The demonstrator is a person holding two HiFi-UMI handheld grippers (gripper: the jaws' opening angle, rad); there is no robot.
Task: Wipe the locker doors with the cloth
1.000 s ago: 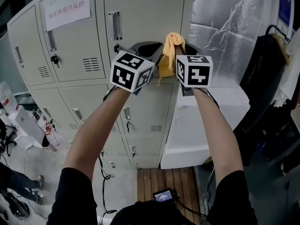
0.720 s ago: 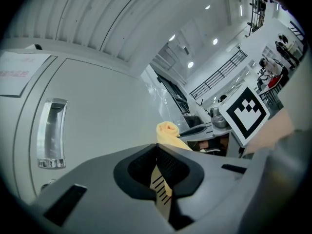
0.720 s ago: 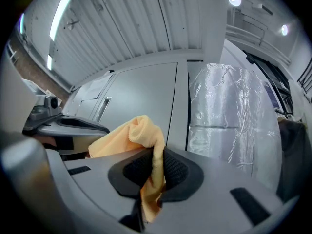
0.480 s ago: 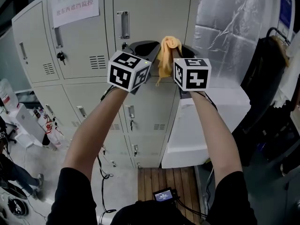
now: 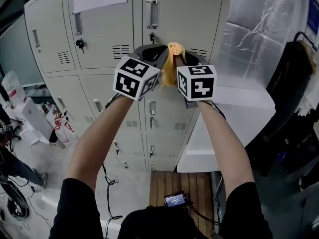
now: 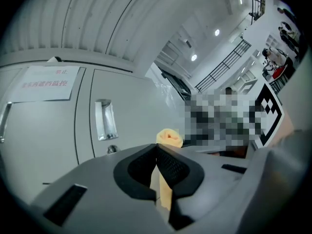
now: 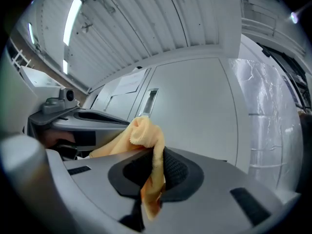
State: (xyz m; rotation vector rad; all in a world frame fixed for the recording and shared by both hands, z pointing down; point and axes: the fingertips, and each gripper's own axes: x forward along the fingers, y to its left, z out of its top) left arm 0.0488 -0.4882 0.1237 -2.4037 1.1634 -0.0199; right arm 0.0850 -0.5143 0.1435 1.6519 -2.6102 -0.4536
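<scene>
In front of upper locker door (image 5: 192, 19): cloth (image 5: 172, 63), orange, bunched, held up between both tools. Left gripper (image 5: 160, 51) clenched on one part of cloth; right gripper (image 5: 185, 59) clamped on another, fold rising above jaws. Contact with door not discernible. Judged: wiping not visibly under way; no door shows wiped trace; all doors left to do.
</scene>
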